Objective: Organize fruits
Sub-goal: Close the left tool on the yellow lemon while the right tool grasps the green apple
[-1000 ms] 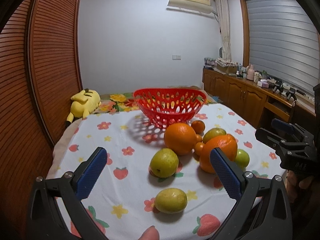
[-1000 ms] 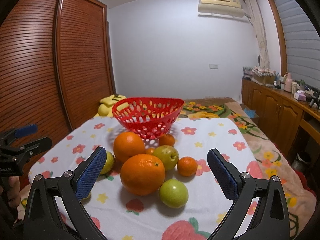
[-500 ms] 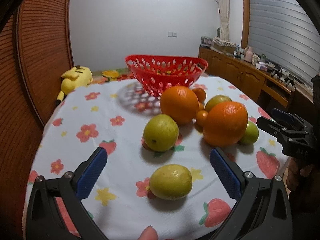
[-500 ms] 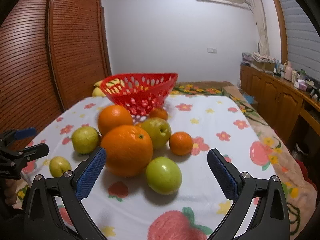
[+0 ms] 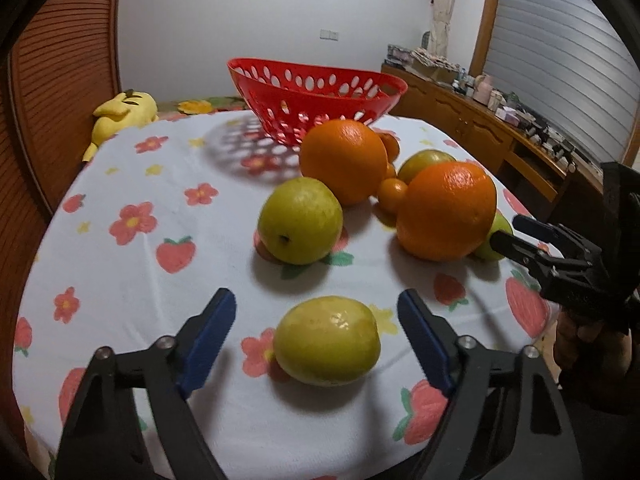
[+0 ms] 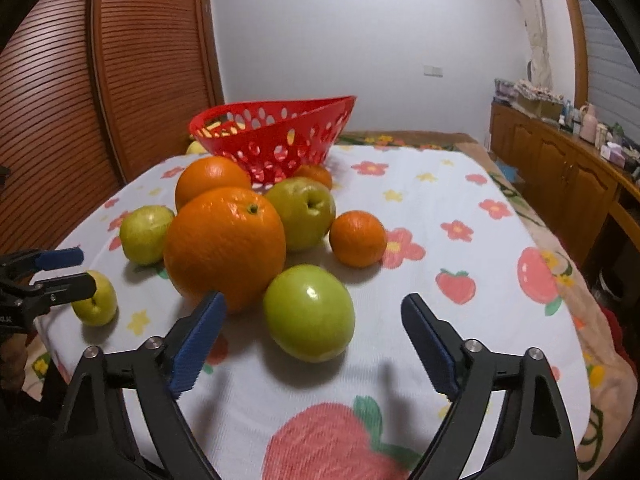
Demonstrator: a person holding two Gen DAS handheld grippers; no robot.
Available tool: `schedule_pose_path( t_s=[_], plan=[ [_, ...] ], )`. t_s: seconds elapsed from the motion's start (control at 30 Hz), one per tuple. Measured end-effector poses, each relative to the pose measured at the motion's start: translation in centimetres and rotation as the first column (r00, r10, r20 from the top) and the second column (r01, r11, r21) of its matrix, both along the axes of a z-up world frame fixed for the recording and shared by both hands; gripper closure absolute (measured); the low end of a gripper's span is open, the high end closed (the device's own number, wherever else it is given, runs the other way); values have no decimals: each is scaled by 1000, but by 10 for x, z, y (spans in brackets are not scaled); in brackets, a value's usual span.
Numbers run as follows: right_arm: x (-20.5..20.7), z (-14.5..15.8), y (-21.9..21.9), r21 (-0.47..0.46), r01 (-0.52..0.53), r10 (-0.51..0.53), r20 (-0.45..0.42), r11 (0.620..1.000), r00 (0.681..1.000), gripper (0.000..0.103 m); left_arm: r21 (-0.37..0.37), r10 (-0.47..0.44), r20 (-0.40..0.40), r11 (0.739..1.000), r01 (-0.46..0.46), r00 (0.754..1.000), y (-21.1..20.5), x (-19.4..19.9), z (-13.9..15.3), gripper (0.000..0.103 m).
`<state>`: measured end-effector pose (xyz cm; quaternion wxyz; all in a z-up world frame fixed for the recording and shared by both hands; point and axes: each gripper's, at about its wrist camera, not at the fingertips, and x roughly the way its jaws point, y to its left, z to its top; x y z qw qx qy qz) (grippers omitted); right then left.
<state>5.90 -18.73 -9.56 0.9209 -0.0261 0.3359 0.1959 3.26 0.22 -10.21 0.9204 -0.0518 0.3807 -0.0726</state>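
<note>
Desk (image 5: 120, 264) under flowered cloth: your left hand-held gripper (image 5: 316, 332), jaws closing but not yet touching, straddles the yellow-green fruit (image 5: 327, 346) lying crosswise dead ahead; your right hand-held gripper (image 6: 314, 334), likewise closing, frames the green apple (image 6: 309, 318); red basket (image 5: 320, 98) beyond.

oranges (image 5: 446, 210), green fruits (image 6: 309, 312), seemingly empty basket (image 5: 320, 98)

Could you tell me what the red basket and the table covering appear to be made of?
The red basket looks like moulded plastic: uniform glossy red, thin walls, neat oval cut-outs. The table covering appears to be woven cloth, matte white with printed flowers and strawberries; a fine weave and soft creases show, though the exact fibre cannot be told.
</note>
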Motion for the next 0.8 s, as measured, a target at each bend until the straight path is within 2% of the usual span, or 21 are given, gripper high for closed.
schedule_pose_path(
  t_s=[0.13,0.17,0.27,0.67,0.8],
  plan=[
    [2,-4,0,0,-15,15,-20,1000,1000,22,-9,-16,-23,1000,15,1000,-1,1,-3,37],
    [3,-4,0,0,-21,21,-24,1000,999,24,-12,-19,-27,1000,19,999,-1,1,-4,42],
    [3,-6,2,-2,-35,35,-31,999,999,26,-29,-39,-41,999,38,998,-2,1,-7,47],
    [8,-11,4,-18,-61,60,-55,998,997,34,-53,-46,-31,998,44,998,2,0,-7,49],
    [11,-13,4,-28,-70,68,-63,997,996,40,-60,-38,-11,997,37,999,5,-1,-2,49]
  ],
)
